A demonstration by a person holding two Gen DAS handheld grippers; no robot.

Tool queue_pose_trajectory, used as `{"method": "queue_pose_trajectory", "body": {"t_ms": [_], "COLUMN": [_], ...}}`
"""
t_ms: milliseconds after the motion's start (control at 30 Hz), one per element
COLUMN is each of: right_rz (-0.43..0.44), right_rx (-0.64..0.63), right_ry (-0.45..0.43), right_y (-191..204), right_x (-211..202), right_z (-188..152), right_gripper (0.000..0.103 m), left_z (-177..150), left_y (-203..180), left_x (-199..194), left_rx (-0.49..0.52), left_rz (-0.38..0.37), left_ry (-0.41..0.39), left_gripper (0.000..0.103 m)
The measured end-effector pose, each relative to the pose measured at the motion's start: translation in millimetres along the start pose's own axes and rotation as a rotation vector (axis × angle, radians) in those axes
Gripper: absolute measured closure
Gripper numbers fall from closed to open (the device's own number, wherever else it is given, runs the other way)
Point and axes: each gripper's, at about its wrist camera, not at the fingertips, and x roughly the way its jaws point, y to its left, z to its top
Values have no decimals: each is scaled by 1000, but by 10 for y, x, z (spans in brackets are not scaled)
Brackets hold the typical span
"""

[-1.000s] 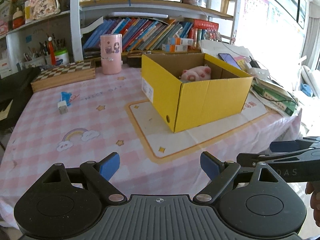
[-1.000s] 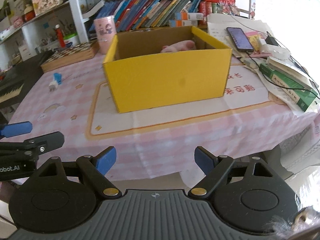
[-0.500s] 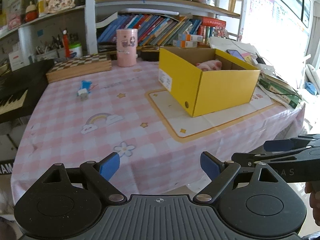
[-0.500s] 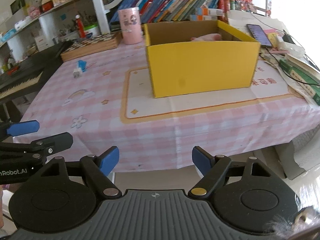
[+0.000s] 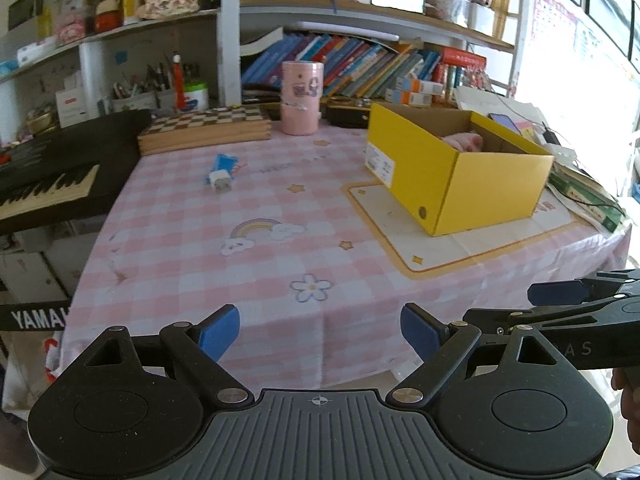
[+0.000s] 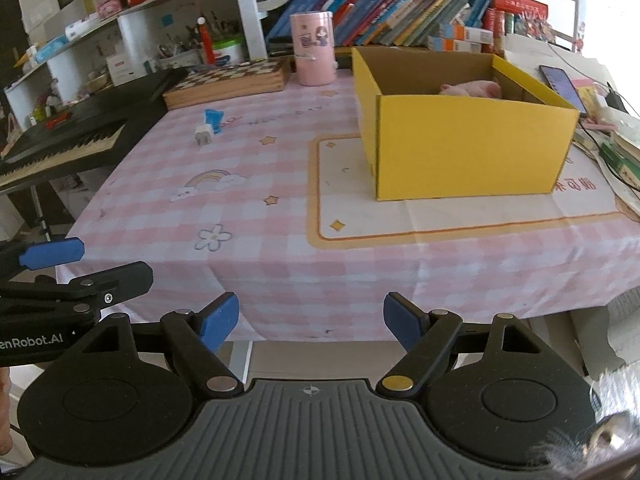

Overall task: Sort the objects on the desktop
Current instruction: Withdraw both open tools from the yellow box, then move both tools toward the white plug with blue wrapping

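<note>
A yellow cardboard box (image 5: 492,196) (image 6: 468,148) stands open on the right of the pink checked table, with a pink plush pig (image 5: 464,142) (image 6: 476,89) inside. A small white charger with a blue item (image 5: 221,174) (image 6: 208,126) lies on the far left of the cloth. A pink cup (image 5: 301,98) (image 6: 313,49) stands at the back. My left gripper (image 5: 320,334) is open and empty, held off the table's near edge. My right gripper (image 6: 311,322) is open and empty, beside it on the right.
A wooden chessboard box (image 5: 204,130) lies at the back left. A black keyboard (image 5: 48,176) stands left of the table. Books, a phone (image 6: 562,88) and cables crowd the right edge. Bookshelves rise behind.
Both grippers have pulled back away from the table and drifted left; the box now looks farther off and the table's near edge shows. Both stay open.
</note>
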Motion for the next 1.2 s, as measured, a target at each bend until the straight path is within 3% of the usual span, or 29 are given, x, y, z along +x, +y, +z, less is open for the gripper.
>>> {"method": "queue_pose_trajectory", "body": {"t_ms": [733, 1200], "right_rz": [76, 114], "right_rx": [-119, -155], "right_ry": [-44, -29], "right_y": [602, 683], "right_x": [121, 436], "right_z": [205, 452], "right_gripper": [24, 24], "left_z": [5, 116], "left_y": [541, 707], "left_x": [-161, 67], "left_rx": [-75, -113], "left_rz": [91, 137], "left_ry": [-58, -42], "left_gripper": [13, 13]}}
